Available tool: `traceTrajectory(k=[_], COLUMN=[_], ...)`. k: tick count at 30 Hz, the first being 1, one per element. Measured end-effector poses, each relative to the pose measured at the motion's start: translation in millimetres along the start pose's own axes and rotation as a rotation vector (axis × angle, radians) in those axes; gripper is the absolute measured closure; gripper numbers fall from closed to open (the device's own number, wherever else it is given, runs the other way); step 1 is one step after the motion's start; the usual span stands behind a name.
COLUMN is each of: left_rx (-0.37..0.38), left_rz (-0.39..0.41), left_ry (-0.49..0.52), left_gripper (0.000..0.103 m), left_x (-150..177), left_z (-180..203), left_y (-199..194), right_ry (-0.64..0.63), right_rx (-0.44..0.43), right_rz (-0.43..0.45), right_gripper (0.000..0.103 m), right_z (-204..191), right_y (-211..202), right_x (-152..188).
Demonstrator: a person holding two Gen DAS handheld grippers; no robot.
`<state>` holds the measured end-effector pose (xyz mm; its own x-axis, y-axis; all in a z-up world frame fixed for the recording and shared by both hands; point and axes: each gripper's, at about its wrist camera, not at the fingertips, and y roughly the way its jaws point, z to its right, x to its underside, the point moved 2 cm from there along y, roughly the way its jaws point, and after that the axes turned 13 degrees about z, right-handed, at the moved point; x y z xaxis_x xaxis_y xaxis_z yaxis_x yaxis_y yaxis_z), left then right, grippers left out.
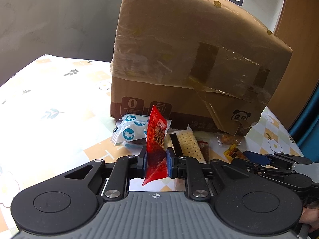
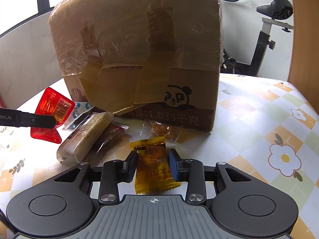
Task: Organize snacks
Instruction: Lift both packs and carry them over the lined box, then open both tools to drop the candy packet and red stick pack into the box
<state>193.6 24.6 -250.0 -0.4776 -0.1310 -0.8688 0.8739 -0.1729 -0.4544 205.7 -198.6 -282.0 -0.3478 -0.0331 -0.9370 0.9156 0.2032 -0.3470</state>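
My left gripper (image 1: 156,153) is shut on a red snack packet (image 1: 156,131), which stands upright between its pads just above the table. From the right wrist view the same red packet (image 2: 53,103) shows at the left, with a left finger (image 2: 30,120) across it. My right gripper (image 2: 153,157) is shut on a yellow snack packet (image 2: 153,171), pads pressed on both of its sides. A taped cardboard box (image 1: 189,59) with a panda print (image 2: 177,97) stands right behind the snacks.
Against the box's foot lie white-and-blue packets (image 1: 129,131), a cracker pack (image 2: 89,133), a dark red packet (image 2: 111,137) and a clear bag of orange snacks (image 2: 163,131). The flowered tablecloth (image 2: 259,119) stretches to the right. An exercise bike (image 2: 269,29) stands behind the table.
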Motion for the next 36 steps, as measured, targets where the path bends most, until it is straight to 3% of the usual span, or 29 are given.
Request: traceTrajectory(k=[8,14,19,23,29,32,36], left_rx=[-0.02,-0.041,-0.036,-0.011,0.068,0.127,0.156], left_rz=[0.018,0.112,0.197,0.277,0.378,0.38,0.321], left_ry=[0.028,0.048,0.073,0.082,0.145,0.142,0.141], left_gripper=[0.083,0.083,0.083,0.083,0.083,0.083,0.083], left_x=[-6,-29,-55,-92,-154,-185,-214], left_z=[-3,-13,-14,-9,14,27,44], left_y=[-7,-31,-58,-72,-70,-52,-3], right_ry=[0.033,0.102,0.065,0.09,0.039,0.022,0.027], right_rx=[-0.02,-0.03,-0.02,0.015,-0.065,-0.109,-0.129], right_rz=[-0.002,0.028,0.11,0.238,0.424,0.428,0.331], right_gripper=[0.074,0.075,0.075,0.075,0.075,0.075,0.075], right_z=[6,23,29,39,32,26,12], right_y=[-7,-41,-77,-104,-114,-90,-26], right_x=[-4,-15,-39,-78,-162,-201,-249])
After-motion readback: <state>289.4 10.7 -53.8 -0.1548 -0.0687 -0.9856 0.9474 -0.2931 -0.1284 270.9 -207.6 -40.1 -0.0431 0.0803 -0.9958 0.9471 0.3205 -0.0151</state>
